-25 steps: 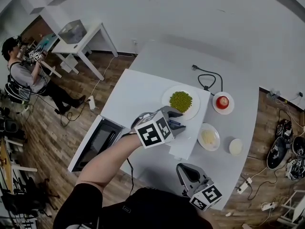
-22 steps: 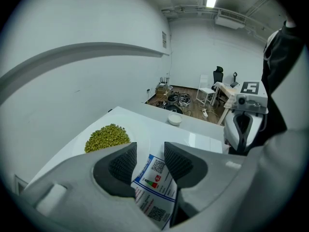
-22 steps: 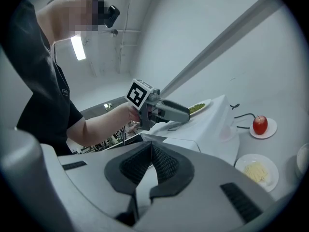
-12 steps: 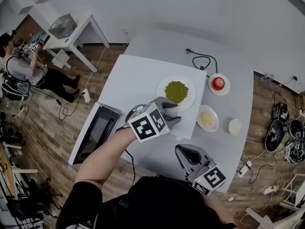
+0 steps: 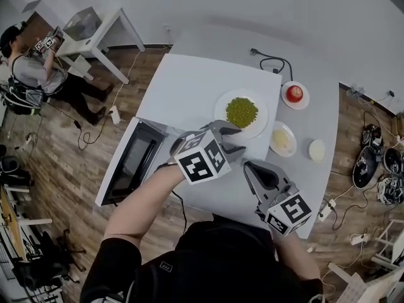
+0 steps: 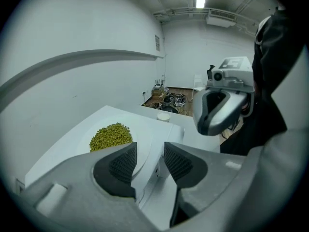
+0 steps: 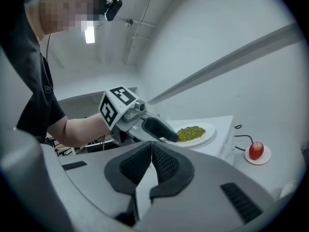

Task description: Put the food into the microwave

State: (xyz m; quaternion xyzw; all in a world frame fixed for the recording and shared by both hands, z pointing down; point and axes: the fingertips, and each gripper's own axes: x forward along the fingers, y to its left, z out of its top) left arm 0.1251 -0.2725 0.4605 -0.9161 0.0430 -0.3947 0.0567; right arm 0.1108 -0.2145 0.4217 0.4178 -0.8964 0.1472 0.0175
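Left gripper view: I am holding the left gripper [image 6: 150, 159], jaws apart and empty, before the plate [image 6: 138, 133]; grasping seems next, needing a square close on its rim. The right gripper [image 7: 150, 164] is pinched shut.

Seemingly open microwave door [image 5: 126, 169], approach free

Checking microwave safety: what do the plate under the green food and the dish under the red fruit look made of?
Plate: smooth, plain white surface, likely glazed ceramic, possibly melamine. Dish: same white, smooth look, probably the same material. No metal trim shows on either.
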